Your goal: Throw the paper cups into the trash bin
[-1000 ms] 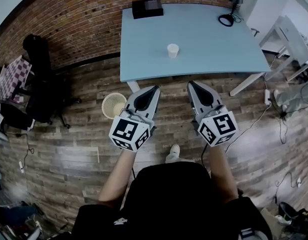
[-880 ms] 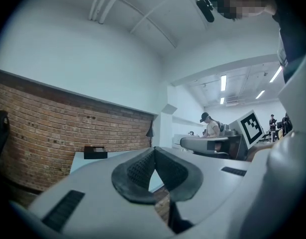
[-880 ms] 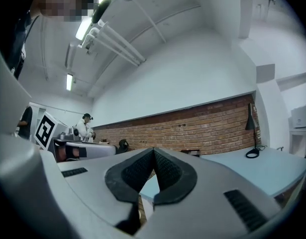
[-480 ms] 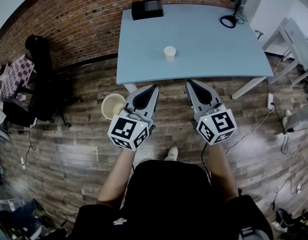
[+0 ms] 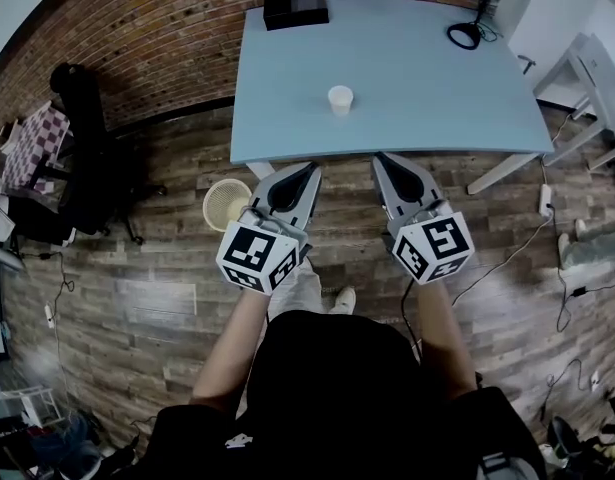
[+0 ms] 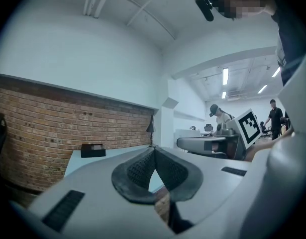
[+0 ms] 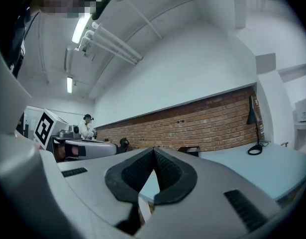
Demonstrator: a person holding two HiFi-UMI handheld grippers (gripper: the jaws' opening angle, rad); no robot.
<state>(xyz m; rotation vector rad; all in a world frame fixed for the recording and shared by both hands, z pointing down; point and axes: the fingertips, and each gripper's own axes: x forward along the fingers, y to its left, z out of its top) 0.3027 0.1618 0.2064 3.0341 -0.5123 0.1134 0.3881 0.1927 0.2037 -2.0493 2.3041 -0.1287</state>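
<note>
A white paper cup (image 5: 340, 99) stands upright near the middle of the light blue table (image 5: 407, 118). A cream mesh trash bin (image 5: 227, 204) sits on the wood floor at the table's front left corner. My left gripper (image 5: 309, 169) hovers by the table's front edge, just right of the bin, its jaws shut with nothing between them. My right gripper (image 5: 381, 158) hangs beside it at the same edge, shut and empty too. In the left gripper view the left gripper (image 6: 153, 150) points over the tabletop; in the right gripper view the right gripper (image 7: 153, 151) does the same. The cup is hidden in both gripper views.
A black box (image 5: 295, 8) lies at the table's far left corner, and a black desk lamp (image 5: 469, 30) stands at the far right. A brick wall (image 5: 157, 38) runs behind. A black chair (image 5: 87, 158) stands at left, white furniture (image 5: 597, 88) and cables at right.
Both grippers have drifted forward to the table's front edge, and the table and cup sit slightly higher in the head view. Jaws stay shut.
</note>
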